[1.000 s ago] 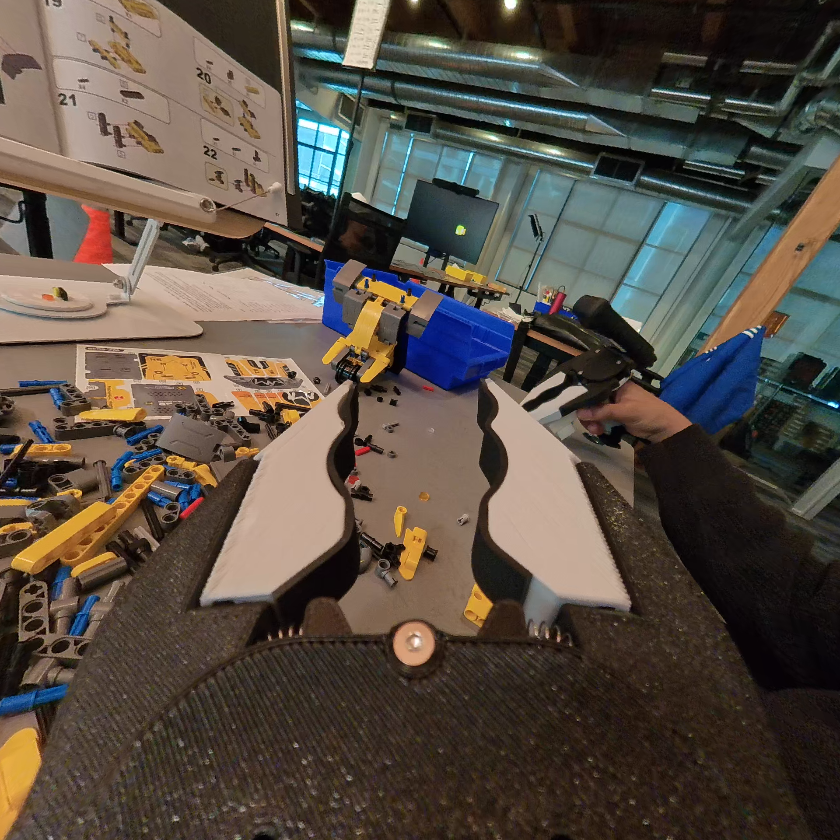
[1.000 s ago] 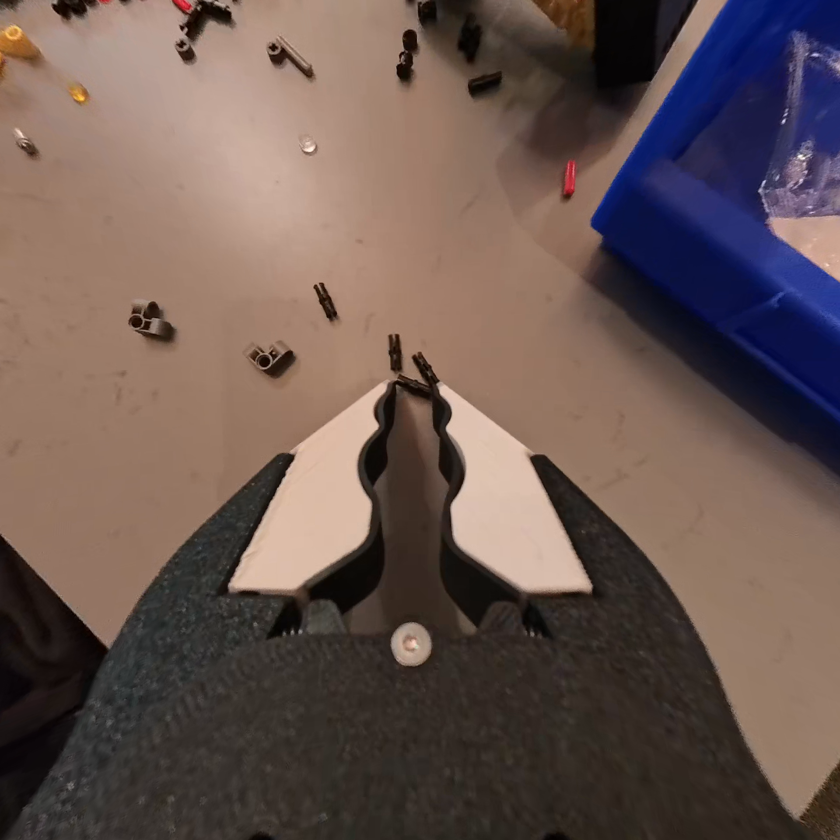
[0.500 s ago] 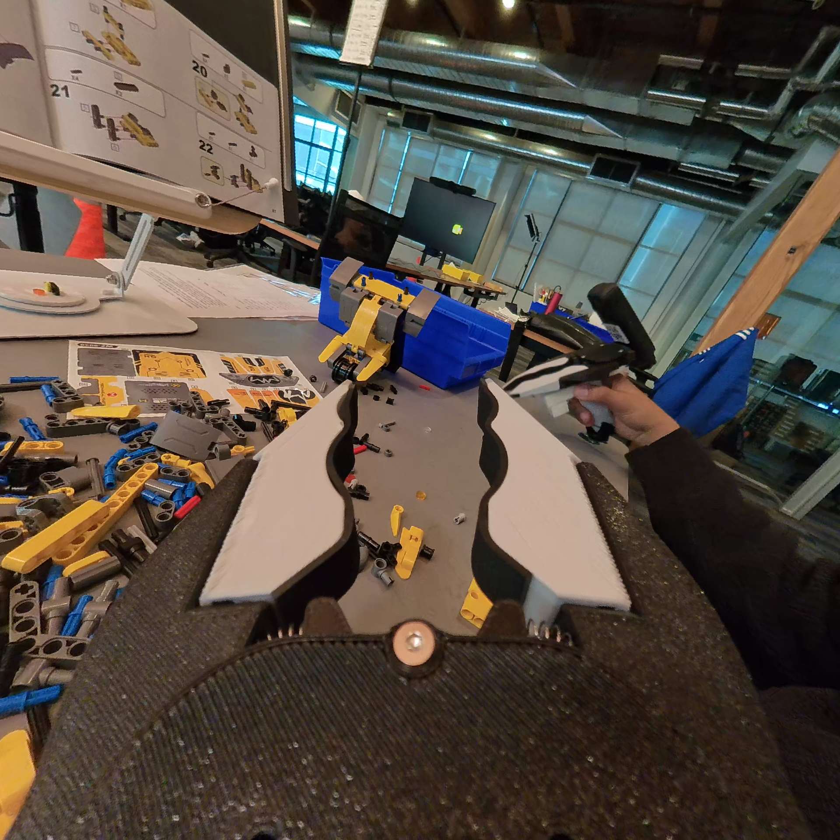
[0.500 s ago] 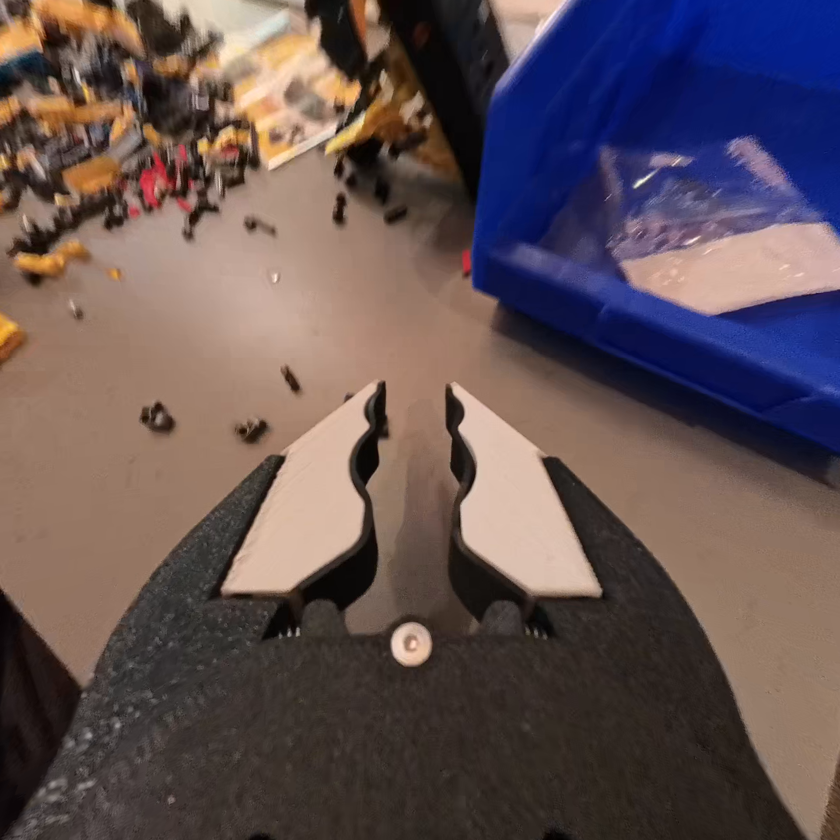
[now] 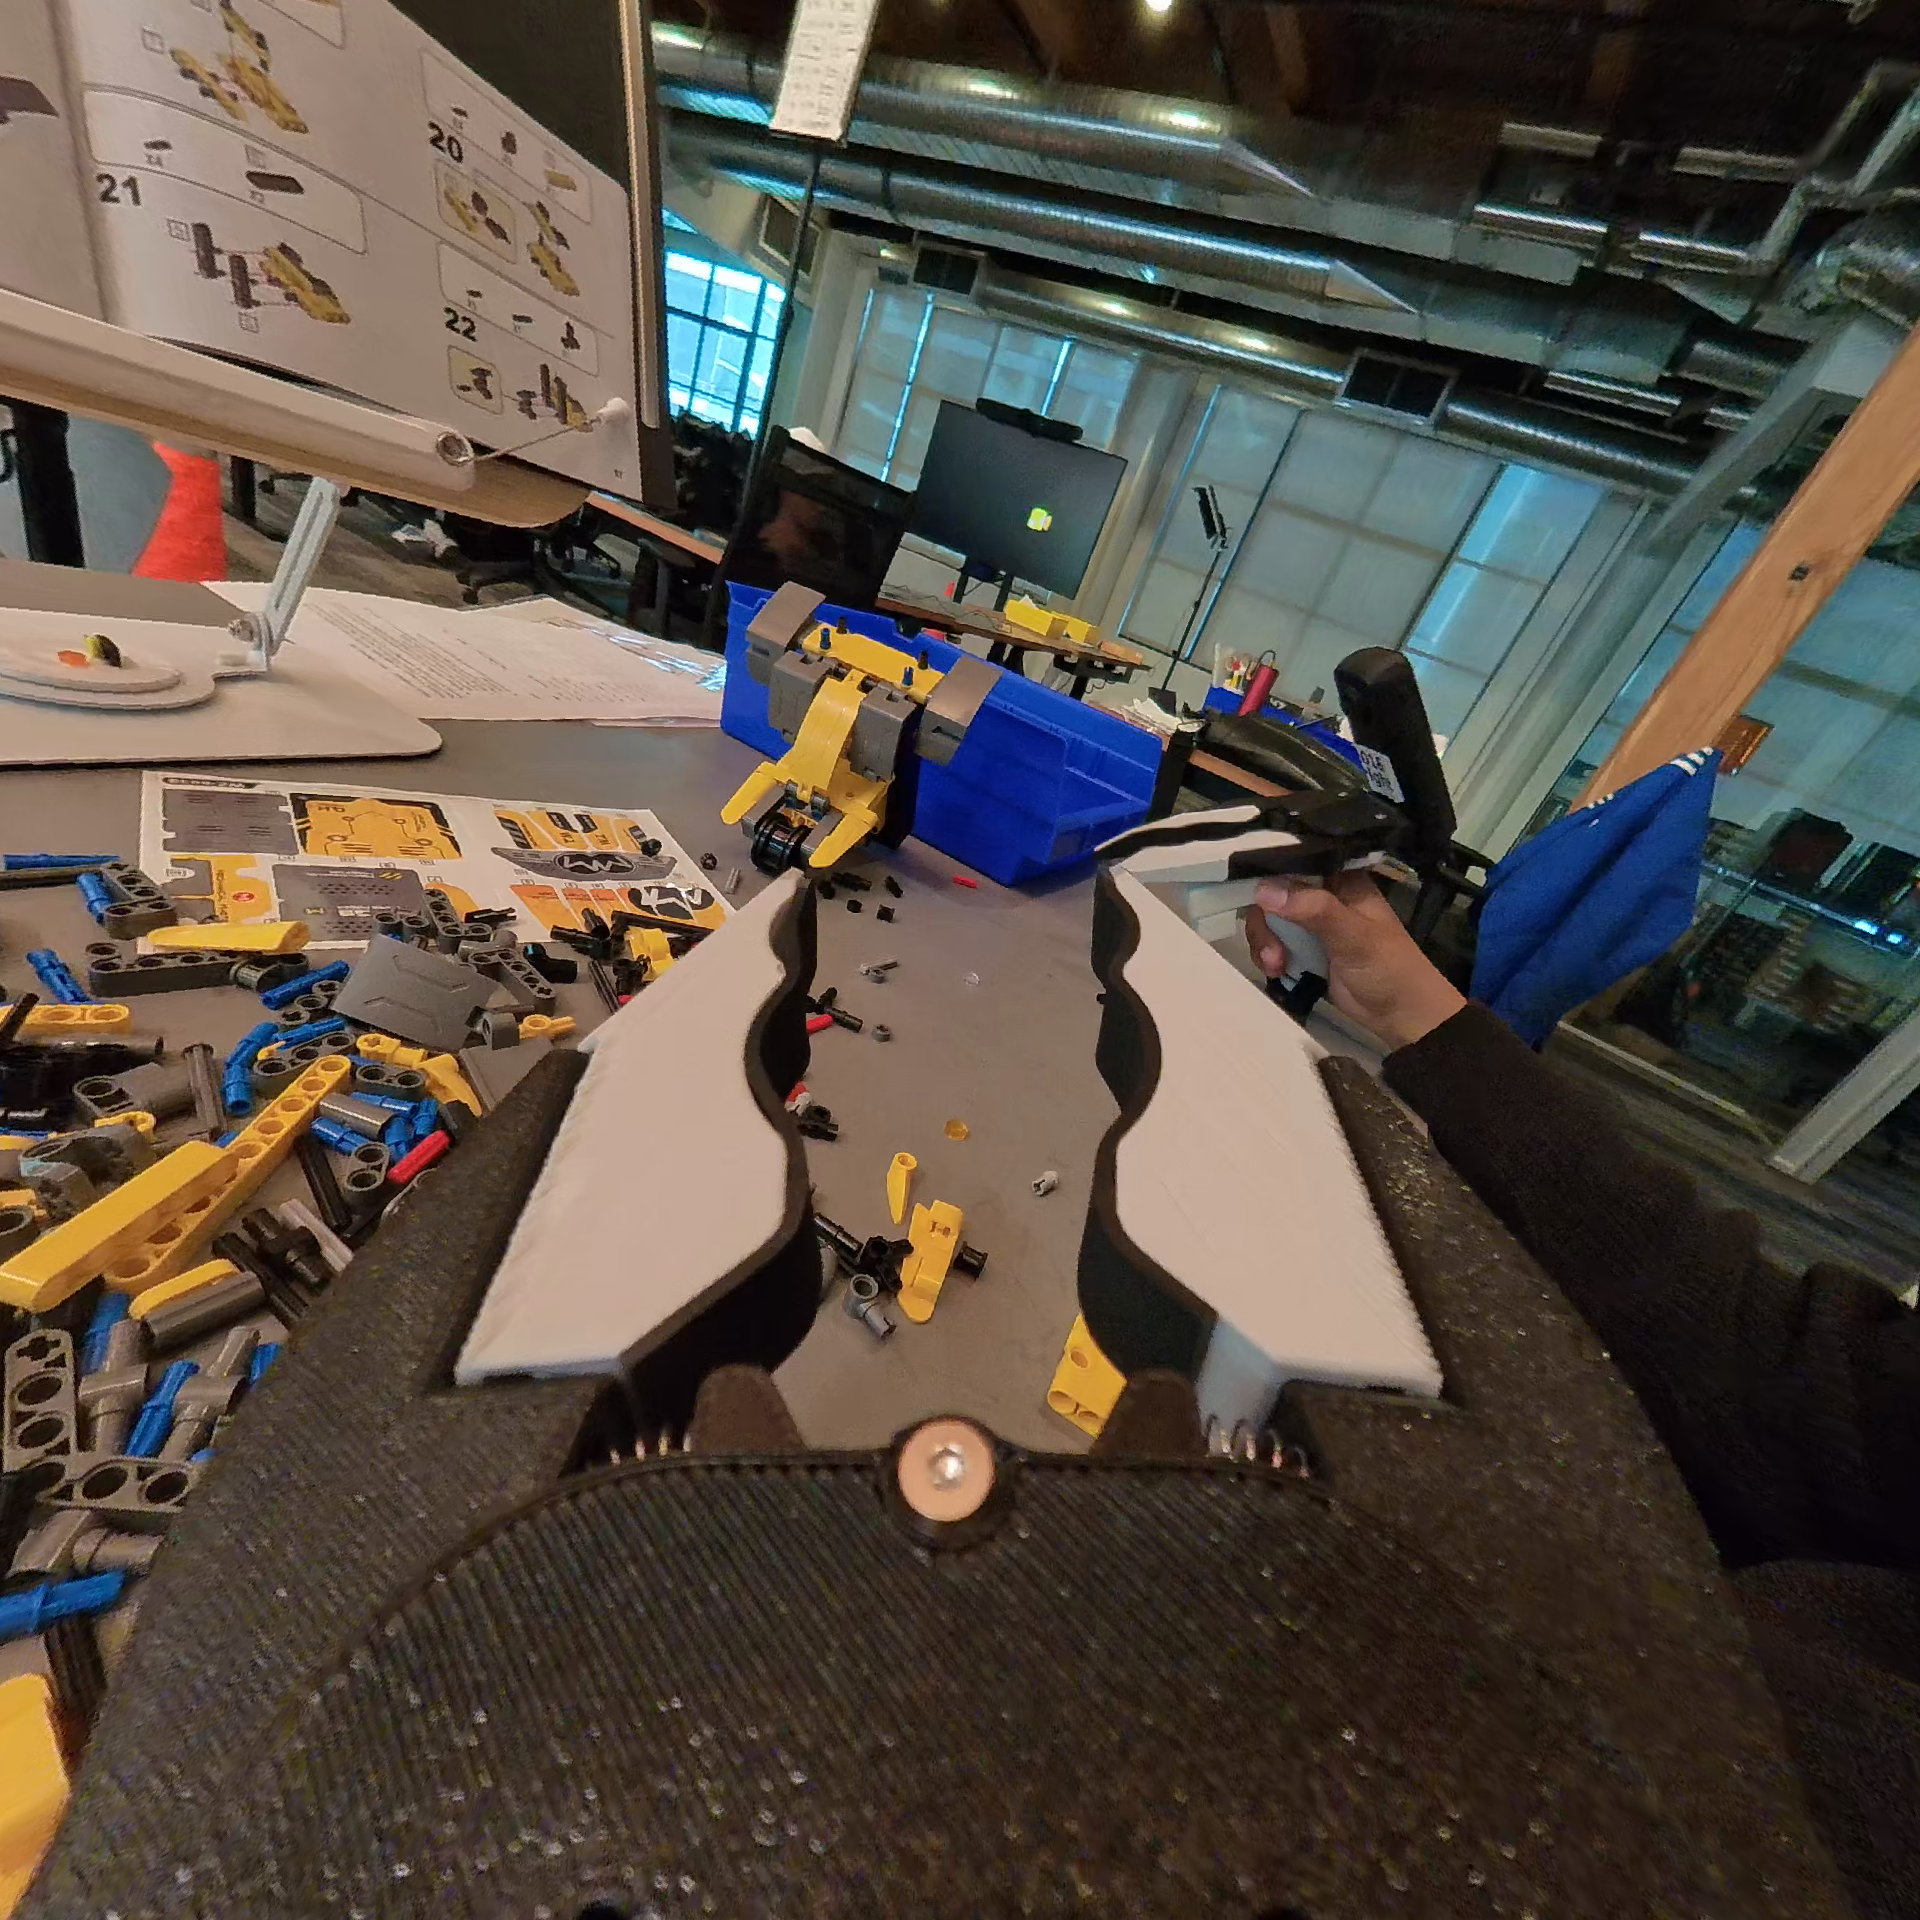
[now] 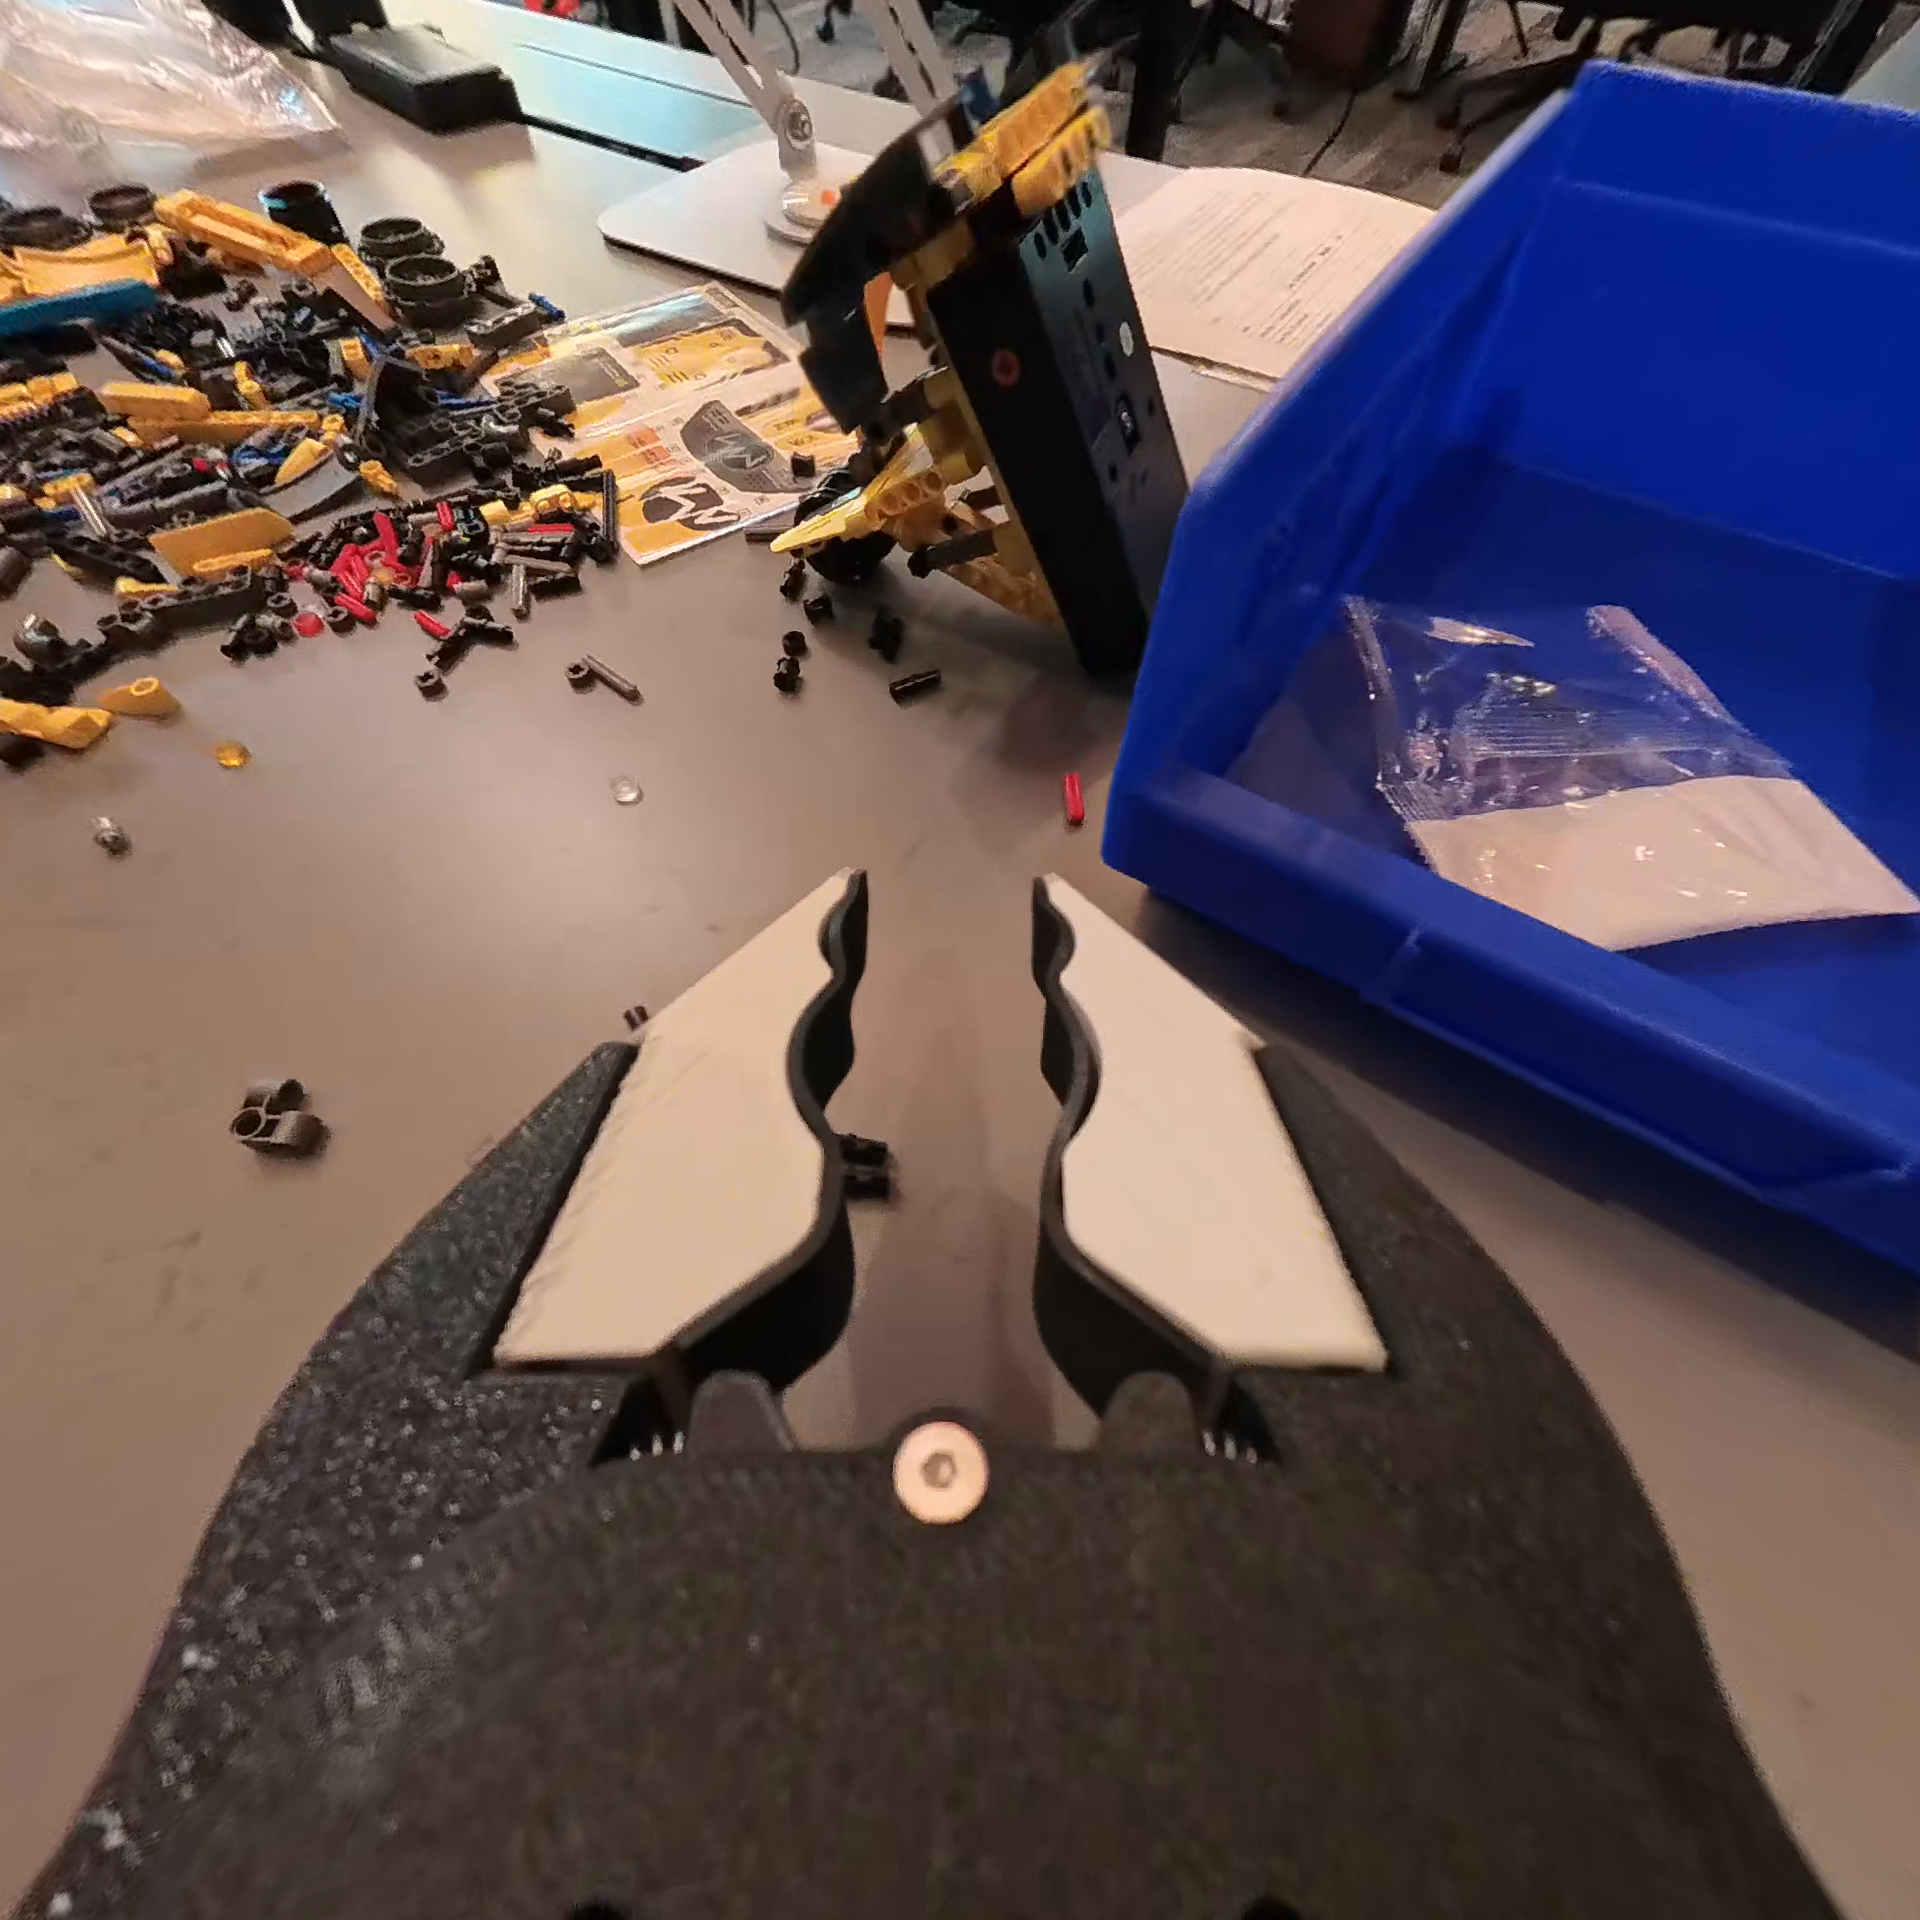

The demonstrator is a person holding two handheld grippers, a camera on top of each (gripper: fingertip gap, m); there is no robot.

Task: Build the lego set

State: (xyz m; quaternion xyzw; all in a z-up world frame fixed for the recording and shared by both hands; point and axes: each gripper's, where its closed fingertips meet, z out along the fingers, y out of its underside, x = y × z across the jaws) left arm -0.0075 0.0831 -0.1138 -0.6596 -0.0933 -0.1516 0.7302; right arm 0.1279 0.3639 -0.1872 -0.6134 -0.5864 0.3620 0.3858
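Lego model [image 6: 997, 395] now ahead of raised, wider-open right gripper [image 6: 948, 894]

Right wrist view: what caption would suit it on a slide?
Open tongs hover over the table beside a blue bin, facing the half-built yellow model and loose pieces.

Probably an open-plan office: desks, monitor [image 5: 1016, 509], exposed ducts [image 5: 1039, 135].

Bin [image 6: 1455, 935] blue; model [image 5: 842, 748] yellow/grey w/ black; loose pcs [image 5: 208, 1174] yellow, blue, black, prob. some red; table [image 6: 416, 935] grey.
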